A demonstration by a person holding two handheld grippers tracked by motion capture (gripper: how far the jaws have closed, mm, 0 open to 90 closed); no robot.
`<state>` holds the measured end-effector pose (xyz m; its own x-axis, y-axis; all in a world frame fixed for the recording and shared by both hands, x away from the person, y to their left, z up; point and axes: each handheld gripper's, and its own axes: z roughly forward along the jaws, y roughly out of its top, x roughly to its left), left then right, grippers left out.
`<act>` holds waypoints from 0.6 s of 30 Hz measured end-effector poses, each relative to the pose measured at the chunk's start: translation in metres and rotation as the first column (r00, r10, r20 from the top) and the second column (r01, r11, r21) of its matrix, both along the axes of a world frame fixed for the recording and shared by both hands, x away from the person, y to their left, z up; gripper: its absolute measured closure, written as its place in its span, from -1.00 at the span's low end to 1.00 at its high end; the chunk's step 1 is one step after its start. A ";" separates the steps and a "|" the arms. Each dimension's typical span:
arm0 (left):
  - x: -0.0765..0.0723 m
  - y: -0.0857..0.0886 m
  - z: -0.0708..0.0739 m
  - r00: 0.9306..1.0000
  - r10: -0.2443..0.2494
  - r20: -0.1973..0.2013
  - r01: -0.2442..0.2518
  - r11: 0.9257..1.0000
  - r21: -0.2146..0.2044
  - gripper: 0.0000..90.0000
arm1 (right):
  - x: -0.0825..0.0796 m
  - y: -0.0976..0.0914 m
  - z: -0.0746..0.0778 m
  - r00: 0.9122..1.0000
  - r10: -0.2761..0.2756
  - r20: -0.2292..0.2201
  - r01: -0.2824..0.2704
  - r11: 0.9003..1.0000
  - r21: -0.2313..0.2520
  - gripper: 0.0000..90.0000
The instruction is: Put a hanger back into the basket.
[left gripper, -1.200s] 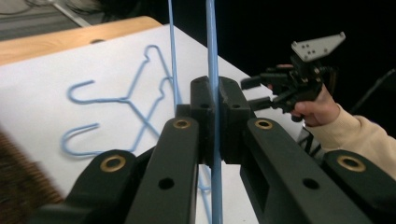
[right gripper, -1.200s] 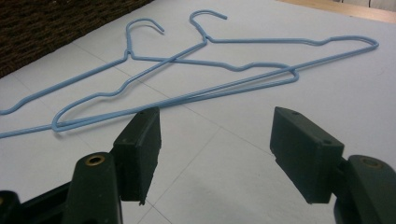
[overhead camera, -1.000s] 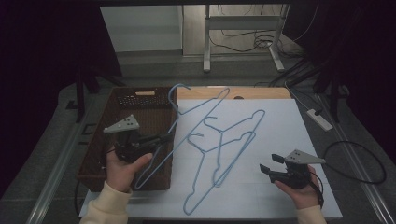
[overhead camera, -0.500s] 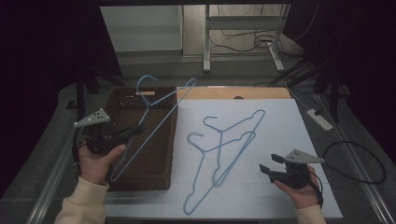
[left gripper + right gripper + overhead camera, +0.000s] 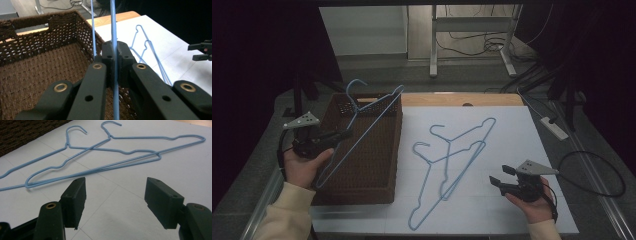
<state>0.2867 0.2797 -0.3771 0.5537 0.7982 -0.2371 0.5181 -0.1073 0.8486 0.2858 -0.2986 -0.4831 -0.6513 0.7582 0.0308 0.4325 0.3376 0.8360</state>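
A thin blue wire hanger is clamped between the pads of the left gripper, tilted in the air above the dark brown woven basket at the bench's left edge. Two more blue wire hangers lie overlapped on the white sheet mid-bench. Near the front right corner, the right gripper hovers low, jaws spread apart and holding nothing.

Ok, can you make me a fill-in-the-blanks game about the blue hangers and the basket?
1. The left gripper is shut on one blue ____.
2. That hanger is held over the brown ____.
3. ____ more hangers lie on the white sheet.
4. The right gripper's fingers are ____, holding nothing.

Missing words: hanger; basket; two; open
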 end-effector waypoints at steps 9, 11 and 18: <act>0.012 0.009 -0.012 0.999 0.022 -0.039 -0.021 1.000 0.021 0.92 | 0.000 0.000 0.000 1.000 0.001 -0.002 -0.001 1.000 0.001 -0.23; 0.014 0.010 -0.014 0.999 0.022 -0.043 -0.021 0.999 0.026 0.92 | 0.000 0.000 0.000 1.000 0.002 -0.002 -0.002 1.000 0.001 -0.22; 0.022 0.012 -0.023 0.997 0.028 -0.076 -0.024 0.998 0.052 0.92 | 0.000 0.001 -0.001 1.000 0.003 -0.006 -0.003 1.000 -0.004 -0.23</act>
